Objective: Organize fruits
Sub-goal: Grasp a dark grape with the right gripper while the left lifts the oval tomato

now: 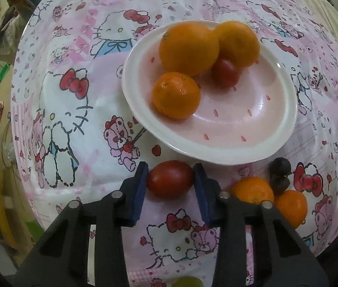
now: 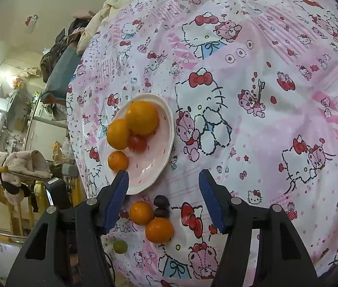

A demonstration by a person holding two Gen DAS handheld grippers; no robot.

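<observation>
A pink bowl with a white rim (image 1: 286, 110) holds three oranges (image 1: 189, 47) and a red tomato (image 1: 226, 73). My left gripper (image 1: 171, 179) is shut on a second red tomato (image 1: 170, 178), held just in front of the bowl's near rim. Two small oranges (image 1: 252, 190) and two dark grapes (image 1: 280, 166) lie on the cloth to its right. In the right wrist view my right gripper (image 2: 163, 191) is open and empty above the loose oranges (image 2: 141, 212), dark grapes (image 2: 161, 201) and a green grape (image 2: 120, 246). The bowl (image 2: 166, 129) lies left of it.
The fruit lies on a pink cartoon-print cloth (image 2: 264, 95) over a bed. The bed's left edge drops to a cluttered room with a rack and clothes (image 2: 20, 167). A green grape (image 1: 188, 282) shows at the bottom of the left wrist view.
</observation>
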